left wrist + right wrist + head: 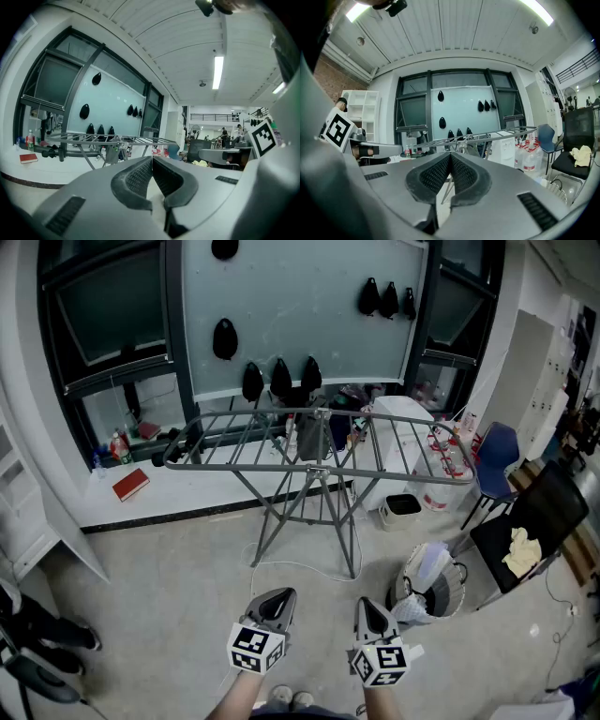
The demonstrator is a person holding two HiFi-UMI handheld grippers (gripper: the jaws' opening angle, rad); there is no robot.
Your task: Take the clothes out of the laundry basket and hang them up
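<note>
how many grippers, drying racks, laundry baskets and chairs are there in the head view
grippers: 2 (left gripper, right gripper)
drying rack: 1
laundry basket: 1
chairs: 2 (blue chair, black chair)
total: 6

grey drying rack (319, 468), red book (131, 485), blue chair (500, 448)
</note>
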